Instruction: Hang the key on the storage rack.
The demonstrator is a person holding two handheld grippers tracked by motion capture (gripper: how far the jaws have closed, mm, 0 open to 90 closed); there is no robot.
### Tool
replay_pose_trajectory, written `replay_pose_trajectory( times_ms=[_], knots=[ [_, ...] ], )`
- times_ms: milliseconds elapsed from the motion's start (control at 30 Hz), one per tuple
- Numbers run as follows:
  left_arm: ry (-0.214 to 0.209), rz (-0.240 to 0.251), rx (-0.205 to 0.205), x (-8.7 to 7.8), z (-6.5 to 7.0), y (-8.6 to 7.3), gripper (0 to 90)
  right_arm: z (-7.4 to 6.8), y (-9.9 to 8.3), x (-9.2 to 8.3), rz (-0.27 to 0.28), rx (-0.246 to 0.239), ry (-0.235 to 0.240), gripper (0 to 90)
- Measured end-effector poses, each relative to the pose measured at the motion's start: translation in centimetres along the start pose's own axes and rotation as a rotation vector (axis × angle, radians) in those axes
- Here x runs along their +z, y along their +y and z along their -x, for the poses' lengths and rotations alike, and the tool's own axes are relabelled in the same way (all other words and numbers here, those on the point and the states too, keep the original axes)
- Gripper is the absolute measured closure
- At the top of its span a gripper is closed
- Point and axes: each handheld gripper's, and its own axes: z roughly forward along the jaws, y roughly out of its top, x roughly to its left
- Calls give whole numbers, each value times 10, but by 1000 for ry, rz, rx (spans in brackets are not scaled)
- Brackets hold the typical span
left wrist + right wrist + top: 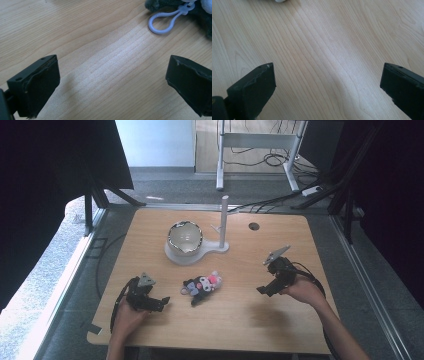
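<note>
Where the high view looks down on a light wooden tabletop, a person's two hands come in from the bottom edge, each holding a black tool. The left hand-held gripper lies low at the near left, pointing right toward a small plush toy, dark with white and pink parts, which lies near the middle of the tabletop. The right hand-held gripper is at the near right, pointing left, well apart from the toy. Behind the toy stands a white stand with an upright post, and a shiny bowl sits on its round base. Seen from the left gripper view, the left hand-held gripper has its jaws spread wide over bare wood, with nothing between them; the toy's dark fur and a white plastic loop lie ahead at the upper right. From the right gripper view, the right hand-held gripper is likewise spread wide above bare wood grain, holding nothing.
</note>
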Motion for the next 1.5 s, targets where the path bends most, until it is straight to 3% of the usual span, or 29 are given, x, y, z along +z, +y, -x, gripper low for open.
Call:
replay_pose_trajectory(
  times_ms=[600, 1067, 1500],
  knots=[
    [-2, 0, 0, 0, -1, 0, 0, -8, 44, 16, -89, -132, 29, 8],
    [-2, -4, 3, 0, 0, 0, 0, -23, 82, 36, -167, -253, 58, 26],
    [-6, 1, 4, -1, -1, 0, 0, -44, 115, 53, -248, -422, 59, 33]
  ],
)
